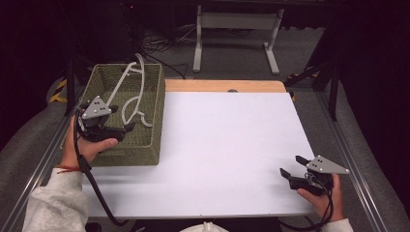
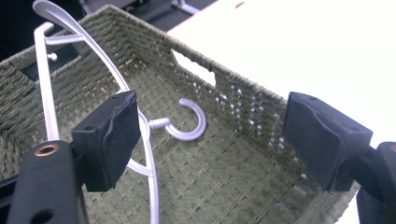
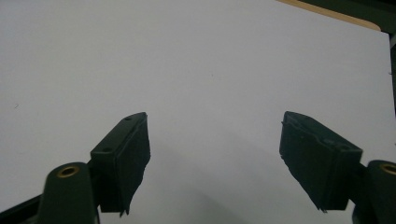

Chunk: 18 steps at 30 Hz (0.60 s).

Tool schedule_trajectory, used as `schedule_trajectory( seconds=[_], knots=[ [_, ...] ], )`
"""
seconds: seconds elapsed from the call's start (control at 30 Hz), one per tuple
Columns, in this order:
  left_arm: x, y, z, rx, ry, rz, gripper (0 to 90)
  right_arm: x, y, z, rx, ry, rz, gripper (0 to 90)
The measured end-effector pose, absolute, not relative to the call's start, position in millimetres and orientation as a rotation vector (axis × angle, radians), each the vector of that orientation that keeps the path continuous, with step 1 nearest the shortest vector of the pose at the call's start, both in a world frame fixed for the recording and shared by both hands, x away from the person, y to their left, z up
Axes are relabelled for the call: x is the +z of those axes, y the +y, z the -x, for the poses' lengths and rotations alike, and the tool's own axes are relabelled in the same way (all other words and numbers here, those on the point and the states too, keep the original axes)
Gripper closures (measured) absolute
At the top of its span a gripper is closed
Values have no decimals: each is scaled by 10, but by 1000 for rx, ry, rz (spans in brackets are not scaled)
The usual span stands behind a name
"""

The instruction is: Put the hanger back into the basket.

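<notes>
Black jaws of the left gripper stand wide apart over the green woven basket, released, with nothing pressed between the pads; the white plastic clothes hanger passes just beside the left pad but is not pinched. That hanger lies inside the basket at the table's left edge, so the placing looks done, and what is left appears to be drawing the left hand clear. Its long axis runs from the basket's near side toward the far corner, where one arm pokes up above the rim, leaning on the wall. Its hook rests on the basket floor, curling toward the wall with the handle slot. Over at the near right corner of the white table, the right gripper hovers with jaws open and empty.
</notes>
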State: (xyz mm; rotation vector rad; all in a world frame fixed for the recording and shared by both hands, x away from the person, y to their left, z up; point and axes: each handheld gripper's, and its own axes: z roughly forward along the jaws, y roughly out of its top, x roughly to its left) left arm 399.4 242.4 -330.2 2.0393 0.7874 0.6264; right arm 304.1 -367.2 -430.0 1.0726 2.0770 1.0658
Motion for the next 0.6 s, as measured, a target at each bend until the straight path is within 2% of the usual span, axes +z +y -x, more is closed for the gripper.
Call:
schedule_trajectory(
  seconds=[0.17, 0.4, 0.5, 0.6],
  knots=[
    [-3325, 2350, -3910, 658, 781, -2008, 114, -4306, -3670, -3047, 1061, 2082, -1072, 246],
    [-3341, 2205, -3765, 662, 712, -1986, 100, -4297, -3670, -3048, 1064, 2077, -1073, 245],
    [-3361, 2109, -3703, 726, 686, -2024, 104, -4294, -3673, -3048, 1066, 2072, -1076, 245],
    [-3390, 2028, -3644, 717, 662, -2018, 105, -4287, -3662, -3049, 1066, 2073, -1074, 245]
  ],
)
